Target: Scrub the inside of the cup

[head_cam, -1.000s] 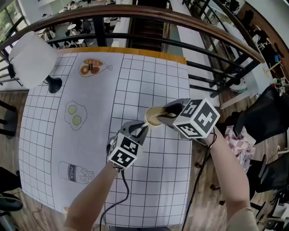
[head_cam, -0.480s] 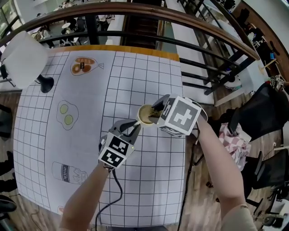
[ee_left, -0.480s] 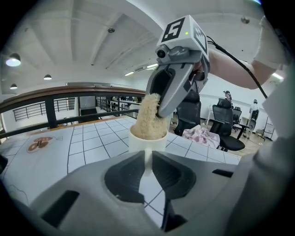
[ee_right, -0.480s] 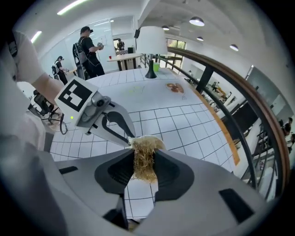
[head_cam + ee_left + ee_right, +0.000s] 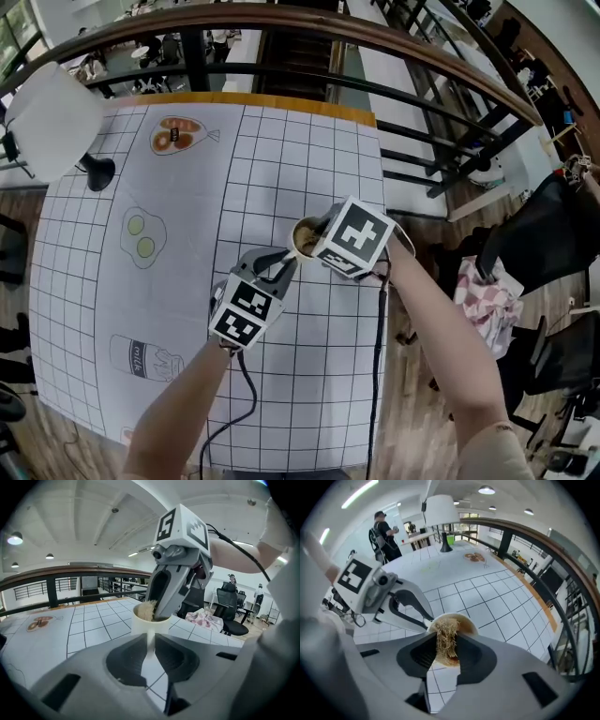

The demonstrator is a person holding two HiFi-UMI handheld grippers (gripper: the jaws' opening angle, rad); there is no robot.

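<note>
The right gripper (image 5: 447, 645) has its two jaws squeezed tight on a scrubber (image 5: 446, 638). The scrubber is a rough, stringy clump the color of straw. The person's right arm comes in from the right side, and the jaws tip down into the cup (image 5: 303, 236).

In the head view, the marker cube (image 5: 352, 237) on this gripper covers much of the cup, so only part of the round rim shows. The right gripper view looks straight into the cup. It is brown inside, and the scrubber pokes down into it.

The left gripper (image 5: 150, 641) has its jaws pinched shut on the cup's handle (image 5: 149, 645), which shows as a thin white strip. The left arm reaches up from the bottom of the head view, with the jaws pointing up and to the right at the cup.

The left gripper view shows the cup from the side. It is smooth and white outside, and it is upright. The grey jaws of the right gripper dip into it from above.

The cup is over the table (image 5: 197, 178), near its right edge. The table has a white cloth with black squares and little drawings of fried eggs (image 5: 142, 236) and a milk carton (image 5: 141, 356). A white lamp (image 5: 52, 117) stands at the far left corner. A dark, curved railing (image 5: 328, 28) runs behind the table.
</note>
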